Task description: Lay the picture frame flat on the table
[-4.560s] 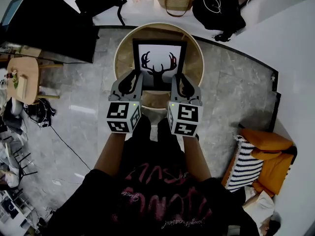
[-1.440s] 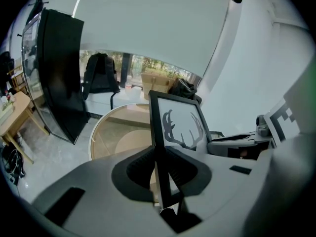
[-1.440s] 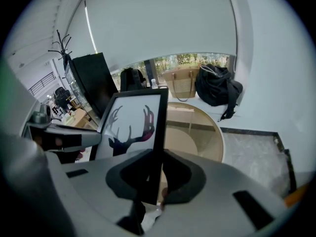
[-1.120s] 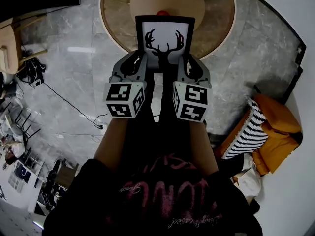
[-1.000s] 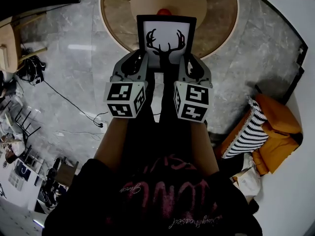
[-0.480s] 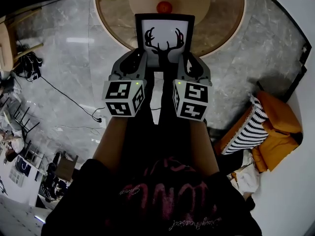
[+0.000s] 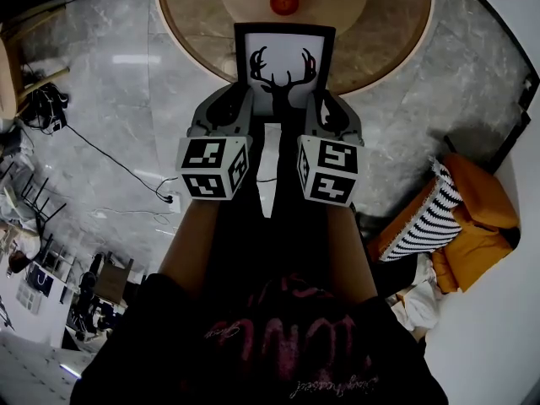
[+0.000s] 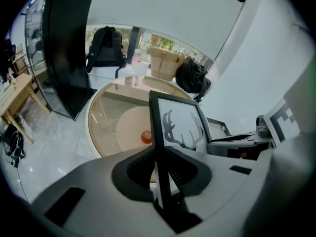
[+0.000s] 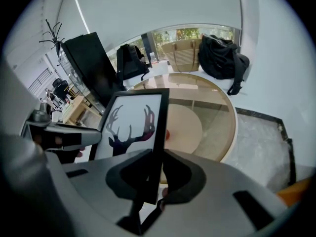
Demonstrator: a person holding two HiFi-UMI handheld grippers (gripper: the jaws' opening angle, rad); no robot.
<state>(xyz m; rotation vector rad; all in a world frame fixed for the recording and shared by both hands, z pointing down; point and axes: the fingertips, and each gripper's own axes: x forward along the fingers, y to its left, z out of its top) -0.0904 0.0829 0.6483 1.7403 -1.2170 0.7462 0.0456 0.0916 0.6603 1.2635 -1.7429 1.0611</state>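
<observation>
We clamp the black-rimmed deer-print picture frame [image 7: 284, 64] by its side edges, left gripper [image 7: 240, 110] and right gripper [image 7: 327, 113] level, over the round wooden table's [image 7: 390, 42] near rim.

Head view steeply downward from above, gripper views close along their jaws, all sharing picture frame [image 7: 284, 62], round table [image 7: 390, 25].

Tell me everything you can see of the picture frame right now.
The picture frame is rectangular, with a thin black border around a white print of a dark antlered deer head. The left hand-held gripper and the right hand-held gripper each clamp a side edge near the bottom. It hangs in the air over the round table's near edge.
</observation>
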